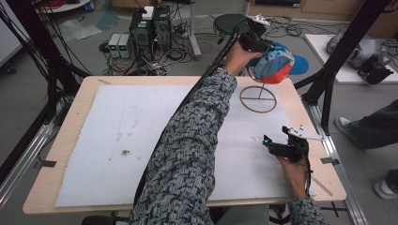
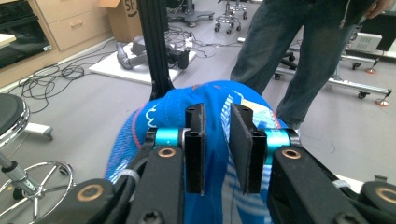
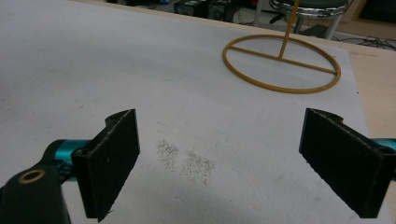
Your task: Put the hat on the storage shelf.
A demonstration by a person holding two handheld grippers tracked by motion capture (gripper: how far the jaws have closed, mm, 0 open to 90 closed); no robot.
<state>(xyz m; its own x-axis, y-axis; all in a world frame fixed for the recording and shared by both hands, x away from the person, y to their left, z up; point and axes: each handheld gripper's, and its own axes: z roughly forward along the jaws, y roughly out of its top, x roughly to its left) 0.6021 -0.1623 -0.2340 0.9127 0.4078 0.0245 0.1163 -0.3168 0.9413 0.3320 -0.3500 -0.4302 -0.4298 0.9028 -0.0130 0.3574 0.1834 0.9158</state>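
- The left gripper (image 1: 265,44) is up high, past the far edge of the table (image 1: 56,154), near its far right corner.
- It is at a blue cap (image 1: 274,63) with red and white parts. The cap sits on top of a thin wooden stand (image 1: 258,98).
- In the left gripper view the cap (image 2: 215,107) is right under the two black jaws, and a fold of blue cloth lies in the gap between them. The jaws are a small way apart — the pads do not seem to press the cloth, so this claw is open, just a little.
- The stand has a round ring for a foot. The ring rests on the white sheet (image 1: 122,140) near the far right corner of the table, and a thin stick goes up from it to the cap.
- The right gripper (image 1: 274,143) is low, near the right edge of the table, well apart from the stand.
- In the right gripper view its two black jaws stand wide apart — this claw is open and holds nothing. The white sheet (image 3: 140,70) lies under it, with the ring of the stand (image 3: 282,63) farther off.
- A person in jeans (image 2: 299,51) stands on the floor past the table.
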